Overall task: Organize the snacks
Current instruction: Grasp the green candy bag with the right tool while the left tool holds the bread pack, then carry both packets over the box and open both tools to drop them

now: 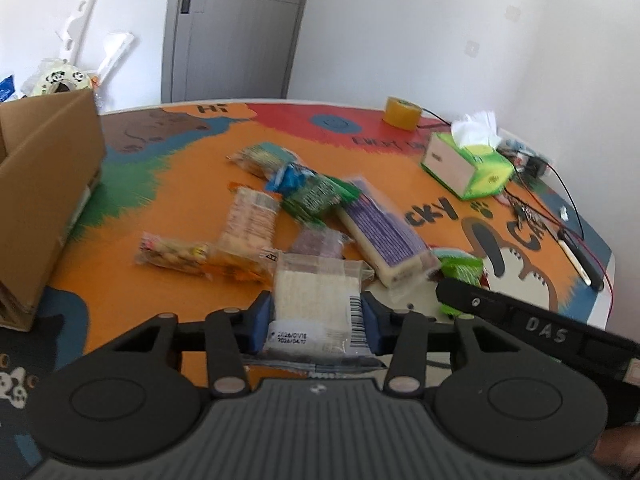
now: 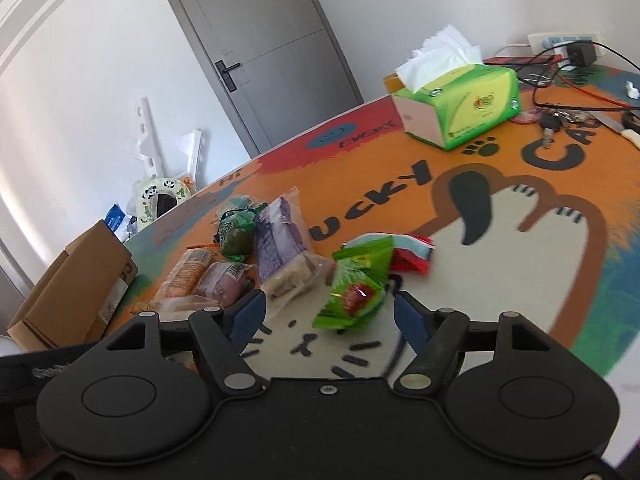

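Orange, red and blue print covers the round table (image 1: 192,184), the largest thing here, with one cardboard box (image 1: 44,184) open at its left edge and one green tissue box (image 2: 460,108) far right. Between them lie roughly ten snack packets in a loose heap; blur makes the count uncertain. The longest is one purple-wrapped packet (image 1: 380,232). Nearest, one clear-wrapped white cake packet (image 1: 316,300) sits between the blue pads of the left gripper (image 1: 316,322), which look pressed against its sides. It should be light, soft and crushable under slippery film, so gripping mid-body is sensible. The right gripper (image 2: 330,316) stands well open around one green packet (image 2: 354,284), pads not touching; likely crinkly and light, best pinched across its middle
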A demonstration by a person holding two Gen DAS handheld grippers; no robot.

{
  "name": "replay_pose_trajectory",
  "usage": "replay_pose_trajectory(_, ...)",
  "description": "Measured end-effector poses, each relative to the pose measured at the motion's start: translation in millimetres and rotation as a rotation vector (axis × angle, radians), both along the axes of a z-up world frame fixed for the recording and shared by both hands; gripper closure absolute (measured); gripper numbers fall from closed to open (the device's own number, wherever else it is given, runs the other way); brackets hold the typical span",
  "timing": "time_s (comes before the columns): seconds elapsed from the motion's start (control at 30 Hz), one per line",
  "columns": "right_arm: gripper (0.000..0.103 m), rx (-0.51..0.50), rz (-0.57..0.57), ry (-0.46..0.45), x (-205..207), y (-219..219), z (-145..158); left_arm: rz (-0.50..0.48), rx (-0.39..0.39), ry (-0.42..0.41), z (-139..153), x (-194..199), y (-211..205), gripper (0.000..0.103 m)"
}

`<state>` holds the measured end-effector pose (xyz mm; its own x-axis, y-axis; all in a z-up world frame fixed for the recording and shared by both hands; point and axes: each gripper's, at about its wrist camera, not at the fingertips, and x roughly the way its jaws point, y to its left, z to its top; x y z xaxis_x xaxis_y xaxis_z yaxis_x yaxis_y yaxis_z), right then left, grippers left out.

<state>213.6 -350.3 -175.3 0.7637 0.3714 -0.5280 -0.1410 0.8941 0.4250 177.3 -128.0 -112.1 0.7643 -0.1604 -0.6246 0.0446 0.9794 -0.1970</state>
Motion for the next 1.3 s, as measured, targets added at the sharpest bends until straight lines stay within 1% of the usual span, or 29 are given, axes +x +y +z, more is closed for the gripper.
replay_pose_trajectory(0.1, 0.032, -0.012, -0.006, -0.002, 4, 4, -1, 0.016, -0.008, -0.006, 2, 1, 6, 0.058)
replay_pose_trajectory(0.2, 0.039, -0.032, -0.017, -0.005, 8, 5, -2, 0.029, -0.015, -0.004, 1, 2, 12, 0.058)
replay_pose_trajectory(0.3, 0.053, -0.045, -0.036, -0.004, 12, 3, -3, 0.032, -0.025, 0.001, 0, 2, 16, 0.058)
replay_pose_trajectory(0.33, 0.065, -0.062, -0.047, -0.001, 13, 2, -4, 0.034, -0.029, 0.001, -1, 1, 18, 0.058)
replay_pose_trajectory(0.37, 0.071, -0.078, -0.054, 0.002, 13, 2, -4, 0.037, -0.034, 0.0, -1, 0, 20, 0.058)
replay_pose_trajectory(0.47, 0.073, -0.066, -0.041, 0.009, 8, 1, 0, 0.044, -0.051, -0.009, 3, -3, 27, 0.058)
replay_pose_trajectory(0.8, 0.074, -0.044, -0.033, -0.043, -11, 14, 23, 0.064, -0.079, -0.061, 20, -16, 44, 0.058)
replay_pose_trajectory(1.13, 0.074, -0.025, 0.02, -0.093, -23, 42, 47, 0.099, -0.091, -0.122, 42, -31, 67, 0.058)
replay_pose_trajectory(1.3, 0.074, -0.013, 0.074, -0.133, -28, 62, 63, 0.124, -0.087, -0.156, 55, -41, 80, 0.058)
